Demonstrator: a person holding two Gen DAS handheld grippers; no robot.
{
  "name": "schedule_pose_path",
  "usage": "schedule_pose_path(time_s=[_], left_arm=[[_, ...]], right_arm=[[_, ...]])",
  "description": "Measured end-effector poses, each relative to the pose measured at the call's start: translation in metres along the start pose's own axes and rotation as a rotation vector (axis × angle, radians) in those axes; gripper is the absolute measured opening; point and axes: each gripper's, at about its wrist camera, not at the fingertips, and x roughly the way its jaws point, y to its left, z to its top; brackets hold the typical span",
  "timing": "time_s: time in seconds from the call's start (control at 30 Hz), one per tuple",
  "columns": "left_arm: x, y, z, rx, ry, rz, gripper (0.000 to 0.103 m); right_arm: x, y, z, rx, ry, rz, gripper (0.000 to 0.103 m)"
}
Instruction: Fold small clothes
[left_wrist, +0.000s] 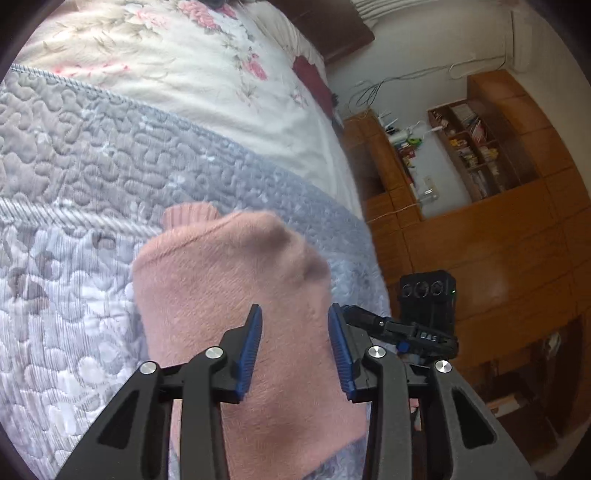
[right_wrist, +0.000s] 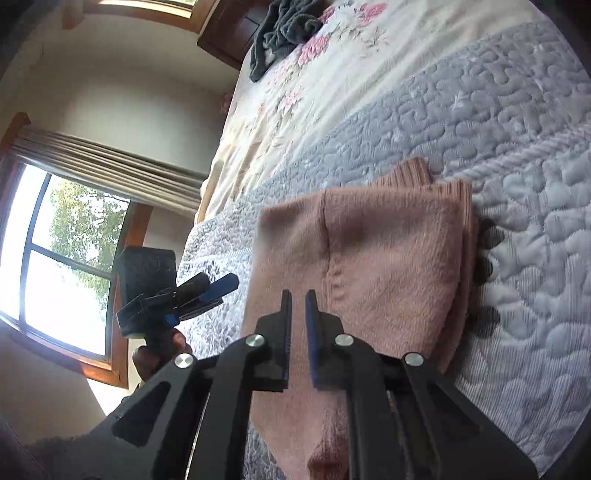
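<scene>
Left gripper (left_wrist: 294, 347) above pink sweater (left_wrist: 236, 295), jaws apart, gripping nothing | right gripper (right_wrist: 298, 332) over same sweater, jaws nearly closed, empty | sweater folded flat on grey quilt (left_wrist: 74, 155), apparently released for next fold

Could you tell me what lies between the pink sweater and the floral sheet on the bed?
A band of grey quilted bedspread separates the pink sweater from the floral sheet; the right wrist view shows it.
</scene>
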Motion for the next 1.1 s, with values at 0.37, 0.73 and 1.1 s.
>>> schedule_pose_path(time_s=[0.37, 0.73, 1.1], left_arm=[[-0.015, -0.028, -0.045, 0.123, 0.038, 0.001, 0.036], [-0.042, -0.024, -0.070, 0.078, -0.036, 0.042, 0.083], [-0.024, 0.072, -0.095, -0.154, 0.176, -0.013, 0.083]], right_arm=[[-0.034, 0.005, -0.059, -0.029, -0.027, 0.022, 0.008], [-0.065, -0.040, -0.043, 0.113, -0.097, -0.033, 0.050], [-0.022, -0.083, 0.024, 0.265, 0.067, 0.045, 0.078]])
